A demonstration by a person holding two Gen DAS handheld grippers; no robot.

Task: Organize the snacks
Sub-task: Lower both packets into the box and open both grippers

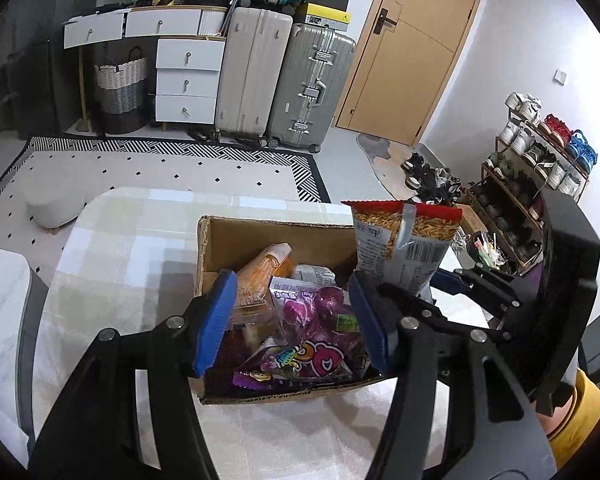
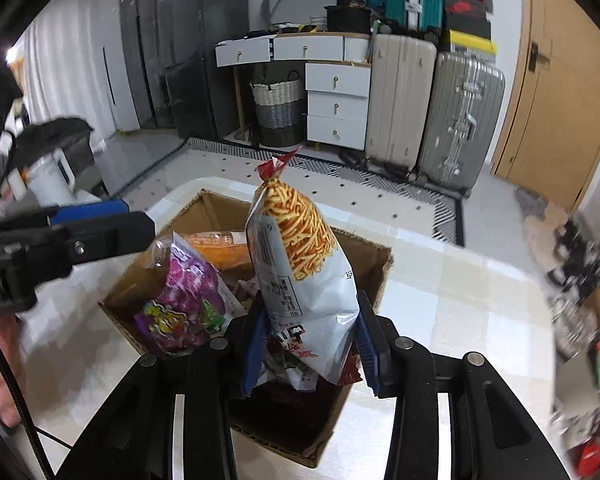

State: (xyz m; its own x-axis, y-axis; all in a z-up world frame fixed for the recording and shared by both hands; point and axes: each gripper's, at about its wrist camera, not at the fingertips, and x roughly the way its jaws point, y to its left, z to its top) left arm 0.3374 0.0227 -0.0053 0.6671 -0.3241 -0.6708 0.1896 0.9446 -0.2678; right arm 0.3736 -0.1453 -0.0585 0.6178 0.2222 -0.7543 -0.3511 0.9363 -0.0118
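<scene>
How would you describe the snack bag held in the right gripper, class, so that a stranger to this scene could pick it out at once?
Find the open cardboard box on the pale checked table. Just above it, the right gripper pinches one upright bag by its lower end. Unlike the purple packet and orange packet lying in the box, it is silver-white with a clear window showing thin orange-yellow sticks and a red top edge.

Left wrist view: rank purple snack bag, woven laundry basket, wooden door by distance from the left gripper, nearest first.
1. purple snack bag: in the cardboard box, below the open left gripper.
2. woven laundry basket: far left, under the desk.
3. wooden door: far right; too close to the basket to call.
</scene>
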